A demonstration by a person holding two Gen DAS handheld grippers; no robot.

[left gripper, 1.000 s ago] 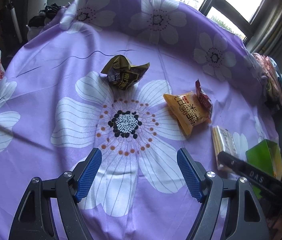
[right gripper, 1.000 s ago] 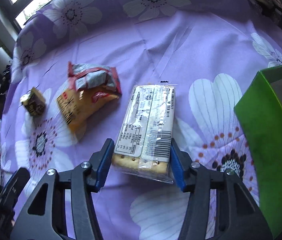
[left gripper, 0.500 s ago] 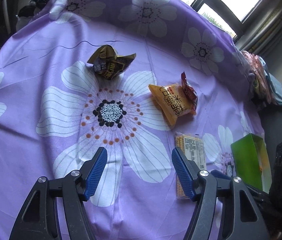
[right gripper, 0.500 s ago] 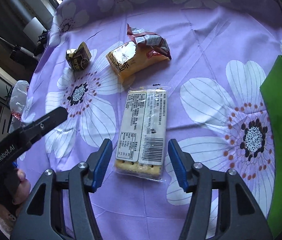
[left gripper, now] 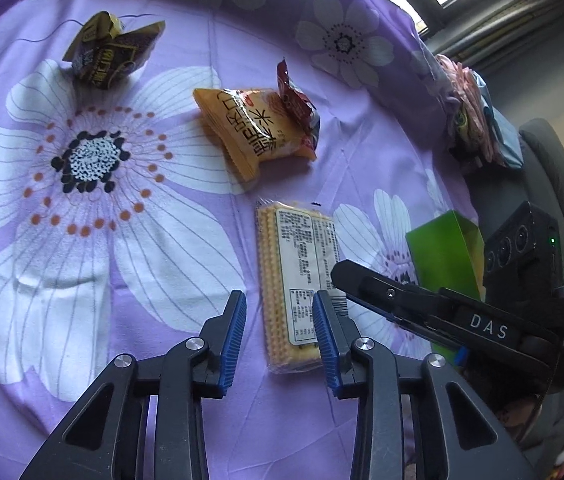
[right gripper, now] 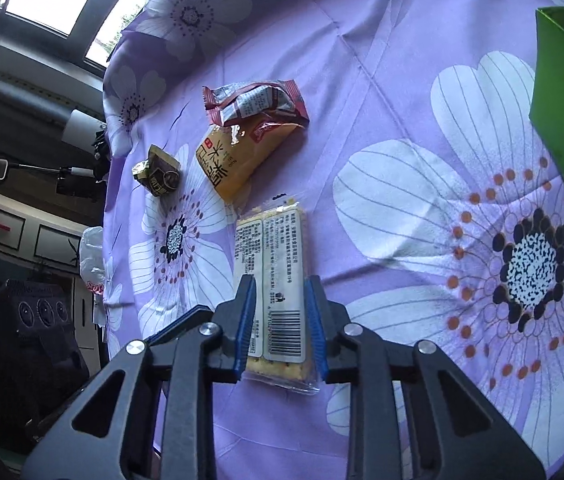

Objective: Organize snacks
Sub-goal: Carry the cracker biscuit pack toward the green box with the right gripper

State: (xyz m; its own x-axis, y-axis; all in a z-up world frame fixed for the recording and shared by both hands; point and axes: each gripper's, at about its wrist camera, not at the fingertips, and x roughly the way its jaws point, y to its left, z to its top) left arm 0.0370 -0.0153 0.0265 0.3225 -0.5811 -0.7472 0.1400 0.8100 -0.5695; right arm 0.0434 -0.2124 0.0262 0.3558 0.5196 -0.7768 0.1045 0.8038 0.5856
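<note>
Purple flowered tablecloth [left gripper: 321,20] covers the table. Cracker packet [right gripper: 278,280], clear wrap with its white label up, lies flat on the cloth near the middle.

Right gripper [right gripper: 280,322]: jaws closing on the packet's near end, blue pads at both long edges and apparently pressing the wrap. Packet rests on the cloth, not lifted.

Left gripper [left gripper: 280,334]: jaws closing, angled down over the cloth. The packet's near end shows in the gap, the right pad overlapping its edge; the left pad stands clear of it. No grasp seen.

Farther back: orange snack bag [left gripper: 254,132] with a red-and-silver wrapper [left gripper: 295,100] leaning on it; brown-gold snack packet [left gripper: 110,52] beyond, apart from both.

Green box [left gripper: 441,252], open-topped, stands to the right of the crackers, past the right gripper.
</note>
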